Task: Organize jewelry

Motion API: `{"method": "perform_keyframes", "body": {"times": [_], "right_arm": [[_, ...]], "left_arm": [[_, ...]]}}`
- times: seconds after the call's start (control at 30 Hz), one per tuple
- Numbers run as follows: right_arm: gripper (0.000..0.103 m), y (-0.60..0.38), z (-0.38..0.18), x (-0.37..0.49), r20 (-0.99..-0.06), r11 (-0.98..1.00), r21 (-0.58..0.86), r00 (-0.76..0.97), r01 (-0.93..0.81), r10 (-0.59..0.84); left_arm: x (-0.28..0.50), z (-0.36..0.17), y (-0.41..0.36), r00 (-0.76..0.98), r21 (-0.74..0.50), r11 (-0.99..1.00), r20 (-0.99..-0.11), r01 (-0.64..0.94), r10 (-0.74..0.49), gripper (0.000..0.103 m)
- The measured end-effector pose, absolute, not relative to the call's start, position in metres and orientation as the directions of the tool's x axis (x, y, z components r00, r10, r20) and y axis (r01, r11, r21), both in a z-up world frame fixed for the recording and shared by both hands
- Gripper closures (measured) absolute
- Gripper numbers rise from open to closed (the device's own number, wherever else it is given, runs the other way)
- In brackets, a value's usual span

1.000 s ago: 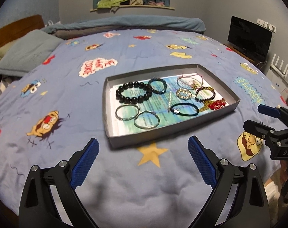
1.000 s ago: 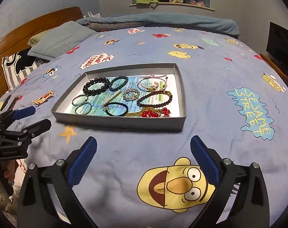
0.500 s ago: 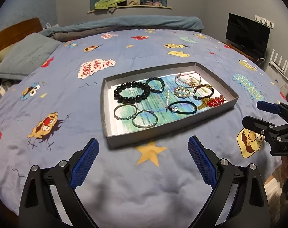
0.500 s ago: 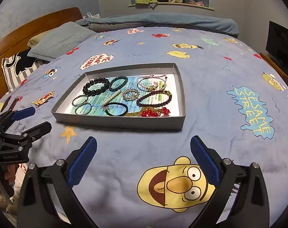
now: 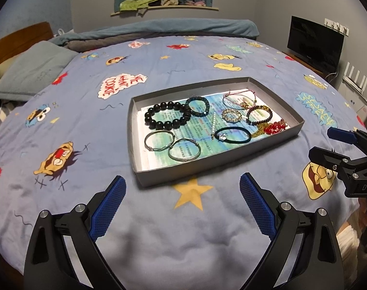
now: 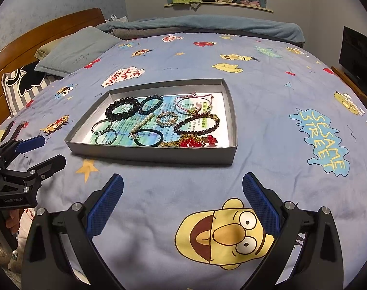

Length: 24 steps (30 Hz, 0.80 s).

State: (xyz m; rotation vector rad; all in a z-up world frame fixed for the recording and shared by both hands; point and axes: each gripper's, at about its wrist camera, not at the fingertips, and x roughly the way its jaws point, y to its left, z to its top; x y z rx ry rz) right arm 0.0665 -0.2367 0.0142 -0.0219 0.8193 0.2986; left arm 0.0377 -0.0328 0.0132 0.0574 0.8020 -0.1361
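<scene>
while both grippers are hovering low over the bed [image 5: 62,111], the jewelry is all lying inside the tray [image 5: 207,169], which is sitting on the blue cover. the black beads [image 5: 167,118], the two bangles [image 5: 171,145], the hair tie [image 5: 233,135], the pearl pin [image 6: 141,125] and the red beads [image 6: 198,141] are lying loosely, some touching, the gold chain [image 6: 176,143] running under the red beads. the left gripper [image 5: 182,205] is standing with its jaws spread wide and gripping nothing; the right gripper [image 6: 183,203] is likewise released. this could be a sorted tray at the end or a jumble waiting to be sorted; i cannot tell which. nothing is lying loose on the cover near the tray. the tray's near wall is standing between the jaws and the pieces, so any reach is needing to go over it. open cover is stretching all around, with the two grippers well apart.
</scene>
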Motion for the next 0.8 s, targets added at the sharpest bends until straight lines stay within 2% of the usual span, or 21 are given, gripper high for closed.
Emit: {"method": "perform_keyframes", "body": {"times": [0.8], "right_arm": [[0.006,-0.2364,0.0136,0.0664,-0.726,0.958,0.095,0.64,-0.269,0.252]], "left_arm": [[0.0382,0.0091,-0.0336,0.679,0.0,0.989,-0.727,0.148,-0.102,0.009]]}}
